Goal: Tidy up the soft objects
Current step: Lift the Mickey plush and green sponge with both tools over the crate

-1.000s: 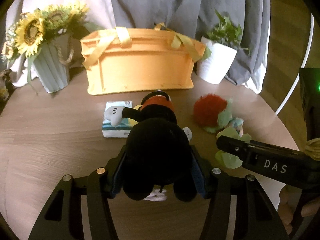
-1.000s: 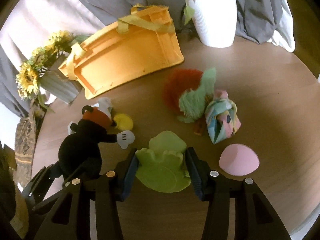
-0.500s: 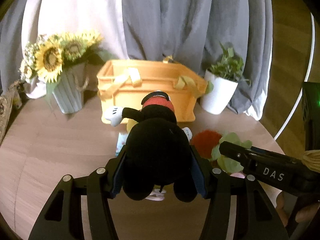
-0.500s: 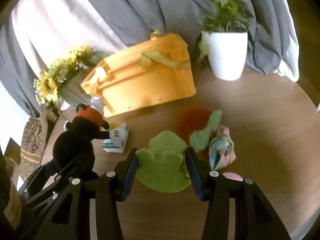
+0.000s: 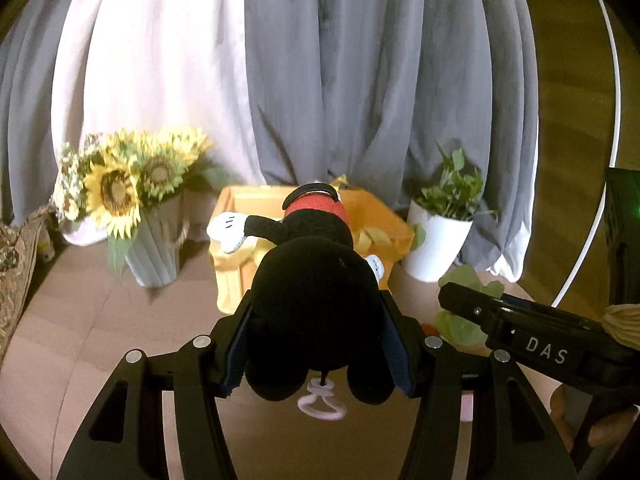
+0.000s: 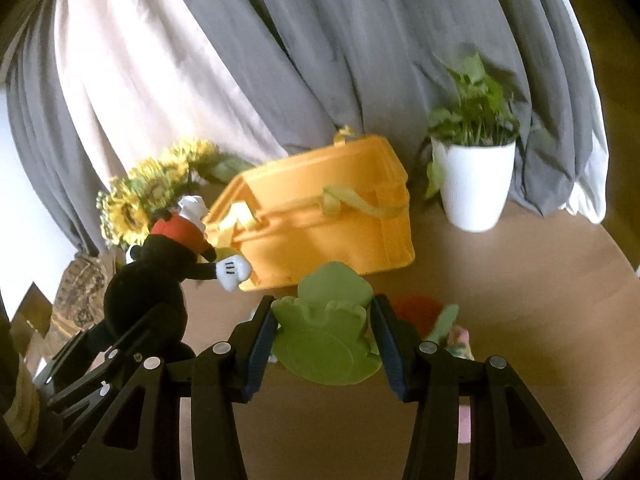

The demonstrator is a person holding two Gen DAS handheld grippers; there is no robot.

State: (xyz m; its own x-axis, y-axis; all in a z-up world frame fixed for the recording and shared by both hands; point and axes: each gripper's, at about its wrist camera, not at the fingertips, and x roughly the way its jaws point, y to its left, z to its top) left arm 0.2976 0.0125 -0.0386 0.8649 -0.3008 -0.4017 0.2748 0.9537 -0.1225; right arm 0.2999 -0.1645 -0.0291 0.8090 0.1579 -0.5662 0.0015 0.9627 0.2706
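The black plush mouse (image 5: 316, 304) lay lengthwise along the left gripper (image 5: 316, 344), red shorts toward the orange basket (image 6: 332, 216) — jaws pinching its head. The right gripper (image 6: 326, 338) clamped a green plush (image 6: 328, 340) above the table (image 6: 540, 300).

Black mouse plush (image 5: 316, 312), red shorts, white gloves: gripped, raised before orange basket (image 6: 320, 216). Green plush (image 6: 328, 336): gripped, raised. Red plush (image 6: 412, 308): on table.

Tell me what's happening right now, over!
Left gripper shut on black mouse plush. Right gripper shut on green plush. Both lifted, facing orange basket. Nothing between them and it.
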